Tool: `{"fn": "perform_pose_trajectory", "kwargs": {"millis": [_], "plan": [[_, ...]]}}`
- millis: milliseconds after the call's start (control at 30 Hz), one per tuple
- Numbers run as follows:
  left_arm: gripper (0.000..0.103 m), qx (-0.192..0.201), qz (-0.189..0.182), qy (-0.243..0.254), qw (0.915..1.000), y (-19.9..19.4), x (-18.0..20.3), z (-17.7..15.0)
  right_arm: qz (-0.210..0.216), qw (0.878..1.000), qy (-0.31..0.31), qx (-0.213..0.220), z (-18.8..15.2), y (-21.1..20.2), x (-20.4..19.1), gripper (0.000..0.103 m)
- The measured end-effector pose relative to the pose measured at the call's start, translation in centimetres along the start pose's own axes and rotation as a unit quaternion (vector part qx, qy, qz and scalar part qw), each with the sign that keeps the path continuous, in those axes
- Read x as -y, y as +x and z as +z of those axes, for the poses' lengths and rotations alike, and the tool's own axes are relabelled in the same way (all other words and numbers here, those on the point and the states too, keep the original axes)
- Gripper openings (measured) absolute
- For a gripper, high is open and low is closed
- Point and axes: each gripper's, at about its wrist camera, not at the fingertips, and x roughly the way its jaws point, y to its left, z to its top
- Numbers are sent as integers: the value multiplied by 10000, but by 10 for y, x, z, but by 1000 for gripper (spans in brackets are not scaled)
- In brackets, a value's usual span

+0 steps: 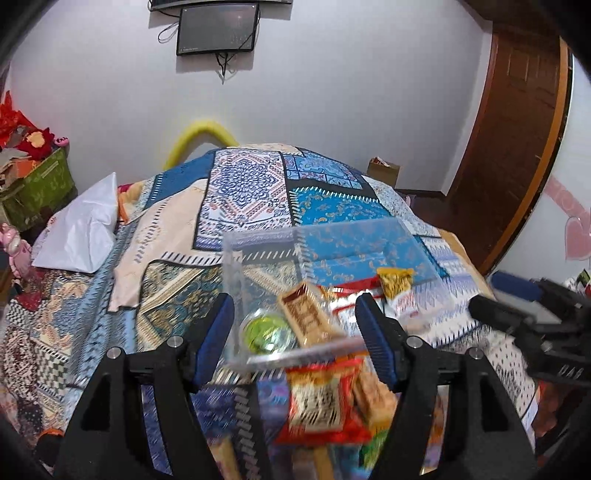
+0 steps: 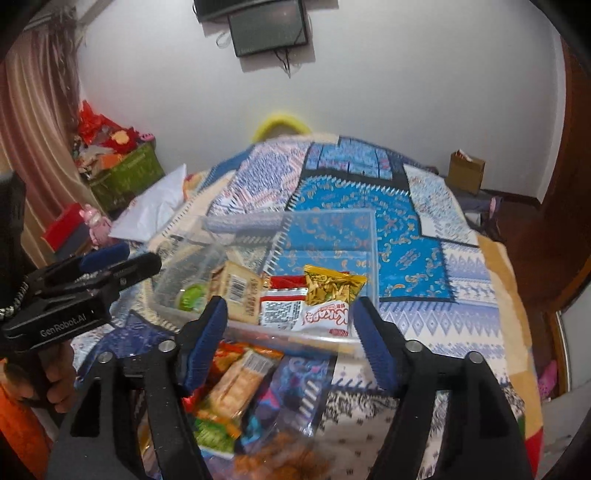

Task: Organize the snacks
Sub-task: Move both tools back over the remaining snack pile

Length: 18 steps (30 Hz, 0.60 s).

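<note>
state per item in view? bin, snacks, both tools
Clear bin: uncovered, upright on the bed, partly filled.
Yellow snack pack: inside bin, lying on other packets.
Loose snack pile: outside bin, in front of it.
Left tool: open, empty.
Right tool: open, empty.

Each camera sits just behind its own gripper and looks forward and downward along the two fingers, over a patterned bedspread (image 1: pixel 251 192) toward a white wall with a dark screen (image 2: pixel 269 31). The left view has the clear box (image 1: pixel 332 251) close ahead and slightly right, with the right gripper (image 1: pixel 517 295) at its right edge. The right view has the same box centred, with the left gripper (image 2: pixel 122 260) at its left edge. Both views share the box, the bedspread and the wall.
</note>
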Motion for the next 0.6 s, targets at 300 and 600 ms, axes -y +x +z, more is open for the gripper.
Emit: {"fn": "perform_pose_trajectory", "kwargs": {"millis": [300, 600], "plan": [[68, -240, -28, -152, 9996, -44, -12, -54, 23, 10000, -30, -24, -41, -37, -14, 72], [68, -607, -234, -109, 9978, -64, 7, -106, 195, 9989, 65, -432, -94, -43, -28, 72]]}}
